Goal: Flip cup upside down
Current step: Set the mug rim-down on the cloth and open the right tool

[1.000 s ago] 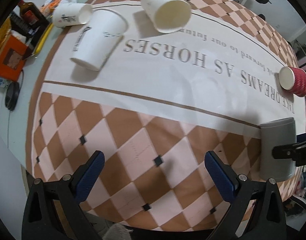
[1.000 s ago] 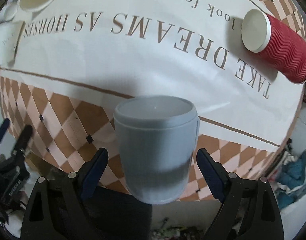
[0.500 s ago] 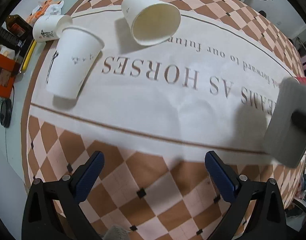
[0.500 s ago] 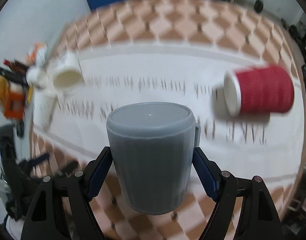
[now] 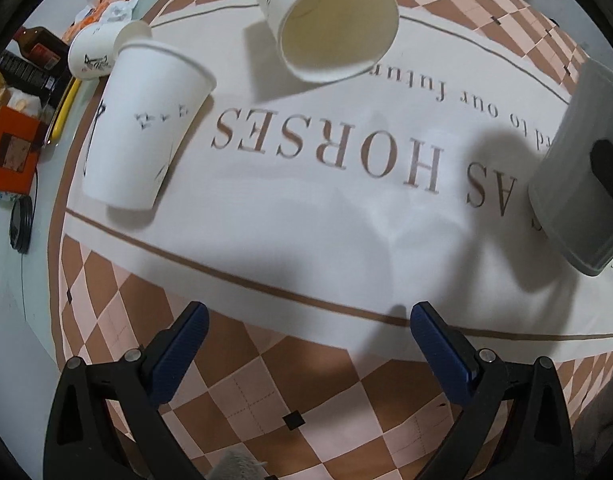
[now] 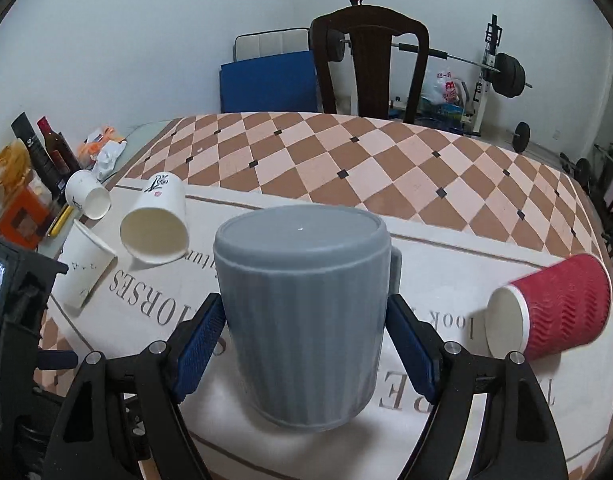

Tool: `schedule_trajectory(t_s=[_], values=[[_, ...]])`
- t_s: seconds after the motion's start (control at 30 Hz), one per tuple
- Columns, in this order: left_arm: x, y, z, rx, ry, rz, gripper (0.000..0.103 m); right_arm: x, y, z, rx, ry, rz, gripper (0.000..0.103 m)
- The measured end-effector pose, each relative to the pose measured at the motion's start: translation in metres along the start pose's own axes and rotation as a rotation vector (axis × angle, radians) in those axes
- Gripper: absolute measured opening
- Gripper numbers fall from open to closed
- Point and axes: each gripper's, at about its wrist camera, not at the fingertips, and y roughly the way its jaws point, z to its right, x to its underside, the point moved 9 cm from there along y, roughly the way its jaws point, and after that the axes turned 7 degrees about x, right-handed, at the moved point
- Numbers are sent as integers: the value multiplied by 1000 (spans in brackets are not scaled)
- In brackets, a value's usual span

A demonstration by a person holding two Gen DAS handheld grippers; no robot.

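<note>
My right gripper is shut on a grey ribbed cup, held upside down with its flat base up and its rim close over the white cloth. The same cup shows at the right edge of the left wrist view, tilted a little, with a black finger across it. My left gripper is open and empty, low over the checked part of the tablecloth. Three white paper cups lie on their sides at the far left.
A red ribbed paper cup lies on its side to the right of the grey cup. Bottles, an orange box and snack bags crowd the table's left edge. A dark wooden chair stands beyond the far edge.
My right gripper has carried the grey cup forward over the white cloth and levelled out, so the room now shows. My left gripper has moved forward toward the white cups.
</note>
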Motion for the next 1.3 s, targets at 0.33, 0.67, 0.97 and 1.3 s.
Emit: schedule_trajectory(t_s=[0.33,0.67,0.97,1.3], values=[[16,-11,16,-9,18,44,103,40,-13,9,-8,10,-63,83],[30,-63,23,-1,63,125,103,59,-56,45,97,97,-119,99],[45,-130,39,44,159,255,103,53,-141,75,264,154,-88,102],[88,-259,37,100,233,454,103,37,-292,69,357,197,-6,102]])
